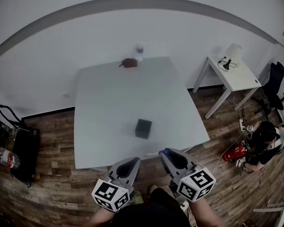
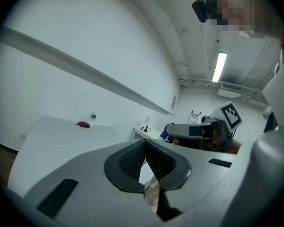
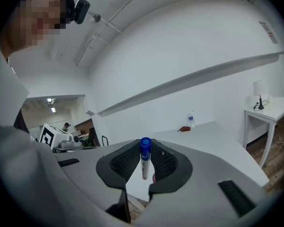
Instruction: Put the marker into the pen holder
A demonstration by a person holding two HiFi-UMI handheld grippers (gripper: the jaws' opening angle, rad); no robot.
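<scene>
Right tongs [image 3: 145, 149] forward (around marker [image 3: 145, 167])

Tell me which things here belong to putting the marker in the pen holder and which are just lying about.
Job: white marker with blue cap, clamped in the right gripper; black square pen holder on the white table.
Lying about: clear plastic water bottle and small dark-red object at the table's far edge; white side table with a lamp.

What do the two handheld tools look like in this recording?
The left tool and right tool match: pale grey, wedge-shaped bodies with black ribbed pads lining the jaws. Each carries a white cube at the rear, printed with black square markers. No cables show.
</scene>
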